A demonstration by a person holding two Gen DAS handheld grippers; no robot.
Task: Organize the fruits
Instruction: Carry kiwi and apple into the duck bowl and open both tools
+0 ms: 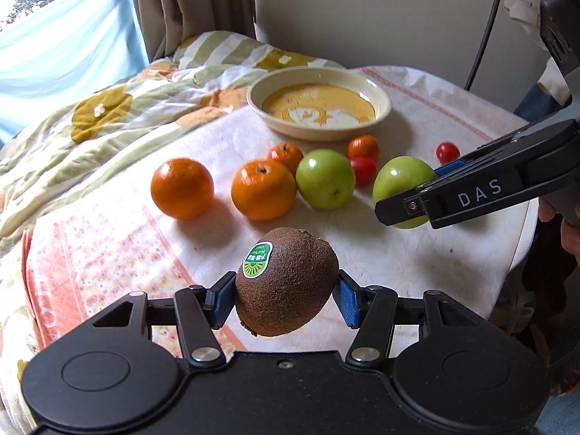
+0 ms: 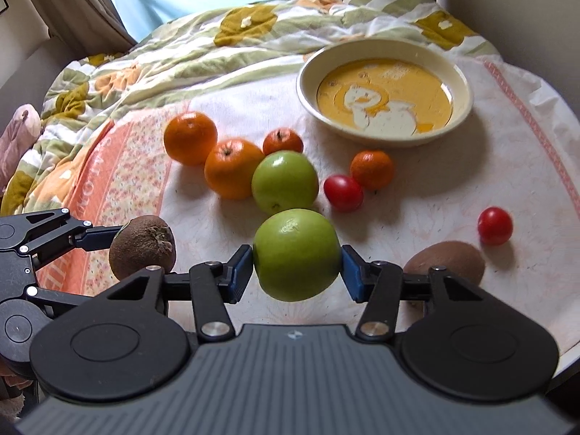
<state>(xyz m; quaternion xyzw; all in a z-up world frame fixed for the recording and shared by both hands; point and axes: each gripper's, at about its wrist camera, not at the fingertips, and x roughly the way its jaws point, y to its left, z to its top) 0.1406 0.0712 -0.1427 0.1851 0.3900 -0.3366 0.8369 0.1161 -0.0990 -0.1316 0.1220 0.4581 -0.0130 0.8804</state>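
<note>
My left gripper [image 1: 286, 288] is shut on a brown kiwi [image 1: 286, 282] with a green sticker, held above the cloth; the same kiwi [image 2: 143, 244] shows at the left of the right wrist view. My right gripper [image 2: 296, 268] is shut on a green apple [image 2: 296, 253], which also appears as the apple [image 1: 398, 177] at the right of the left wrist view. A second green apple [image 2: 284, 181], several oranges [image 2: 232, 168] and two red tomatoes [image 2: 343, 193] lie on the cloth. A cream bowl [image 2: 467, 108] with an orange picture inside stands behind them.
A second kiwi [image 2: 449, 259] lies by my right gripper's right finger. A flowered quilt [image 2: 163, 58] is bunched at the back left. The round table edge [image 1: 522, 239] runs close on the right, where a hand [image 1: 569, 232] shows. A wall stands behind the bowl.
</note>
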